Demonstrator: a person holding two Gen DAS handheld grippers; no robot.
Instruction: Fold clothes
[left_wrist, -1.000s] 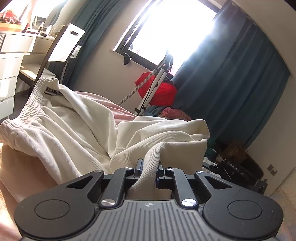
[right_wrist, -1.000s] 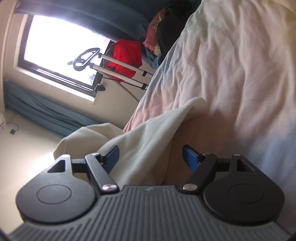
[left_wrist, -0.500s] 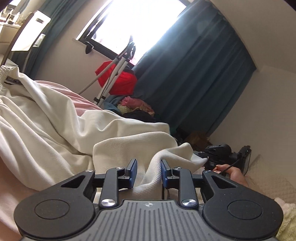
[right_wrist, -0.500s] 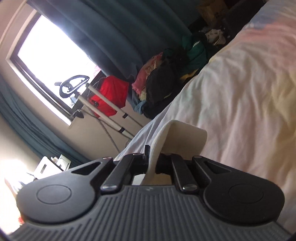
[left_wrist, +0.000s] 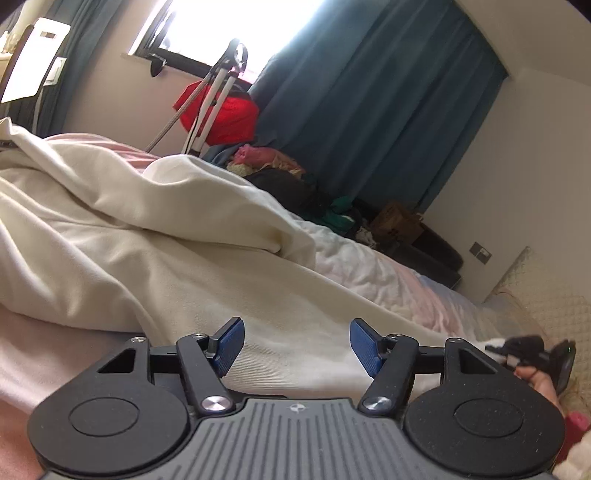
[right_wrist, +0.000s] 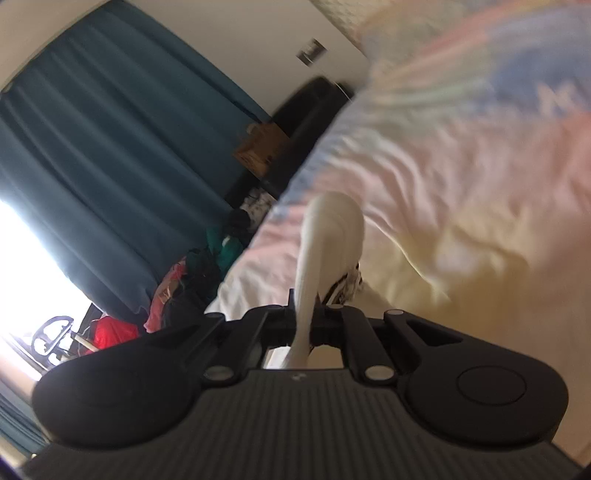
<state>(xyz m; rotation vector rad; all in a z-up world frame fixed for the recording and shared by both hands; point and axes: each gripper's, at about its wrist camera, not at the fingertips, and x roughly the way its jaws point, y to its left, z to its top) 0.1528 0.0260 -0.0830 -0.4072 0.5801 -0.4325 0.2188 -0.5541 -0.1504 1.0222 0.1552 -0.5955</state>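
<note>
Your left gripper (left_wrist: 295, 345) hangs wide open, empty, over the cream garment (left_wrist: 155, 236) spread on the bed (left_wrist: 388, 273); your right gripper (right_wrist: 310, 317) pinches a fold of it.

No words, numbers or brand names can be read in either view. The brown cardboard box (left_wrist: 397, 221) on the floor by the teal curtain carries dark printing, too small and blurred to make out, and the pale patterned bedsheet (right_wrist: 554, 98) shows only smeared, illegible shapes.
</note>
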